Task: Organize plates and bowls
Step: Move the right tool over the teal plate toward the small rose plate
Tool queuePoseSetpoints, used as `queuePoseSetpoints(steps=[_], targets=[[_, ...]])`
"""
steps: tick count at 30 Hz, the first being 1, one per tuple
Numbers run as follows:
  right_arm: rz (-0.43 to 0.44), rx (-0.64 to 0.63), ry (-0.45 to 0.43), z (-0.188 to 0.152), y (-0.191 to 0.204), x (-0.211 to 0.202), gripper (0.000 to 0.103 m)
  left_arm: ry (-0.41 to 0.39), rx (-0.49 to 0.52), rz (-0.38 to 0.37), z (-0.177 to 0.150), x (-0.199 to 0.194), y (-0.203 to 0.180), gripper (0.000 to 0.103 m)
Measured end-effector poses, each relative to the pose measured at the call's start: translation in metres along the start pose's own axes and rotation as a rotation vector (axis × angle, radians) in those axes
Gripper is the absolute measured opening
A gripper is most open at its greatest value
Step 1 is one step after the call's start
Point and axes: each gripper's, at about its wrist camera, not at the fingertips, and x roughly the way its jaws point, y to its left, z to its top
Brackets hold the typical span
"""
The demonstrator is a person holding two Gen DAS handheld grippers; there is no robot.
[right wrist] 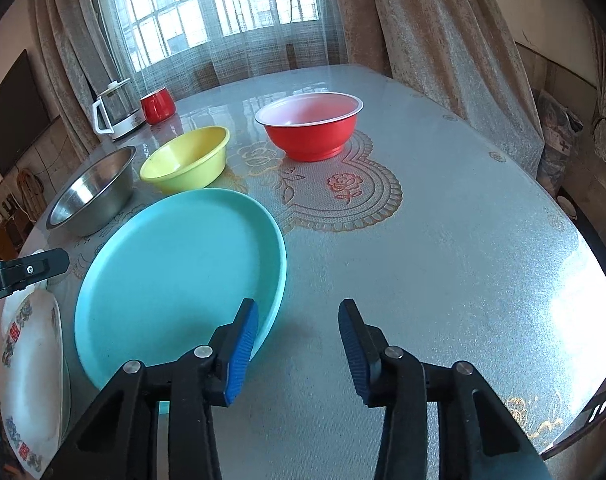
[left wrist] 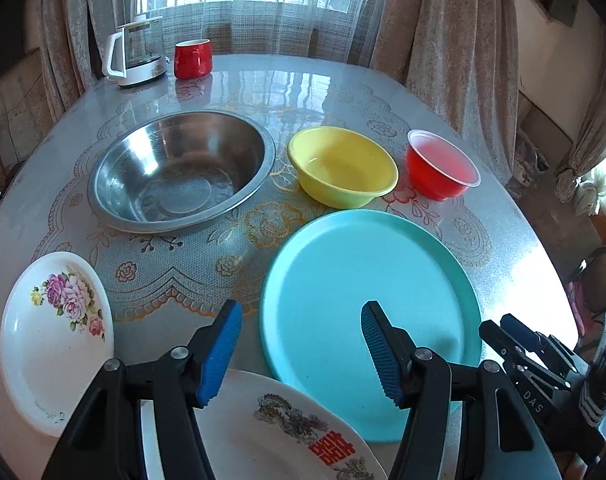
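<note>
A large turquoise plate [left wrist: 367, 280] [right wrist: 175, 272] lies at the table's near side. Behind it stand a steel bowl [left wrist: 183, 172] [right wrist: 91, 196], a yellow bowl [left wrist: 343, 168] [right wrist: 187, 164] and a red bowl [left wrist: 439, 168] [right wrist: 311, 128], all upright and empty. A white floral plate [left wrist: 51, 340] lies at the left, and a white dragon plate [left wrist: 271, 432] [right wrist: 31, 360] sits nearest. My left gripper [left wrist: 301, 320] hovers open over the turquoise plate's left rim and the dragon plate. My right gripper [right wrist: 299, 312] is open, with the turquoise plate's right rim below its left finger, untouched.
A glass kettle [left wrist: 137, 54] [right wrist: 115, 108] and a red mug [left wrist: 193, 58] [right wrist: 156, 107] stand at the far left by the curtained window. The round table [right wrist: 443, 240] has a lace-patterned glossy cover. Its edge curves close on the right.
</note>
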Motion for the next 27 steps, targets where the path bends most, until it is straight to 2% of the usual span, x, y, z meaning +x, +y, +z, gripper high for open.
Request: queuePoseSetpoints(steps=[10,15,19,21,25,27], targets=[[-0.005,-0.045,0.032,0.004,0.006,0.015,0.038,0.118,0.069,0.021,0.019,0.045,-0.003,0.059],[-0.012,-0.071,0.031,0.005,0.008,0.016,0.038,0.155,0.079,0.021,0.02,0.059,0.002,0.058],[-0.015,-0.085,0.028,0.006,0.008,0.017,0.037,0.147,0.12,0.011,0.02,0.062,-0.003,0.057],[-0.016,-0.079,0.027,0.007,0.007,0.018,0.034,0.142,0.138,0.007,0.018,0.063,-0.006,0.056],[-0.008,-0.055,0.036,0.011,0.001,0.019,0.021,0.142,0.123,-0.045,0.019,0.062,-0.01,0.053],[-0.02,-0.043,0.036,0.012,-0.003,0.018,0.02,0.14,0.117,-0.06,0.018,0.058,-0.014,0.052]])
